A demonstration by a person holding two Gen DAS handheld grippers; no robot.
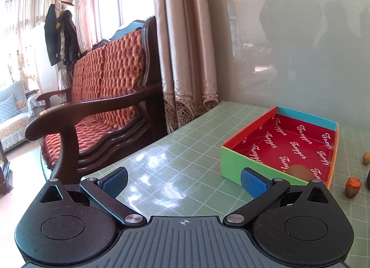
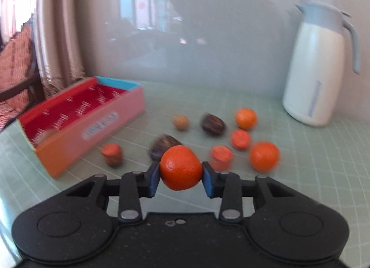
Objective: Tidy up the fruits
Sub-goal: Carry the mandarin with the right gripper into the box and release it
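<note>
My right gripper (image 2: pixel 181 170) is shut on an orange mandarin (image 2: pixel 181 167), held just above the green checked tablecloth. Behind it lie two more mandarins (image 2: pixel 245 118) (image 2: pixel 264 156), orange-topped stubby pieces (image 2: pixel 240 138) (image 2: pixel 220 157) (image 2: pixel 112 152), two dark brown fruits (image 2: pixel 212 124) (image 2: pixel 161 146) and a tan nut-like one (image 2: pixel 181 122). The shallow colourful box (image 2: pixel 69 150) with a red lining stands to the left. In the left wrist view my left gripper (image 1: pixel 185 180) is open and holds nothing, just left of the box (image 1: pixel 233 163), where a brown round fruit (image 1: pixel 300 172) lies in the near corner.
A white and blue jug (image 2: pixel 316 71) stands at the back right near the glossy wall. A wooden sofa (image 1: pixel 104 106) with orange cushions sits beyond the table's left edge, with curtains (image 1: pixel 185 59) behind it. One orange-topped piece (image 1: pixel 352 187) lies right of the box.
</note>
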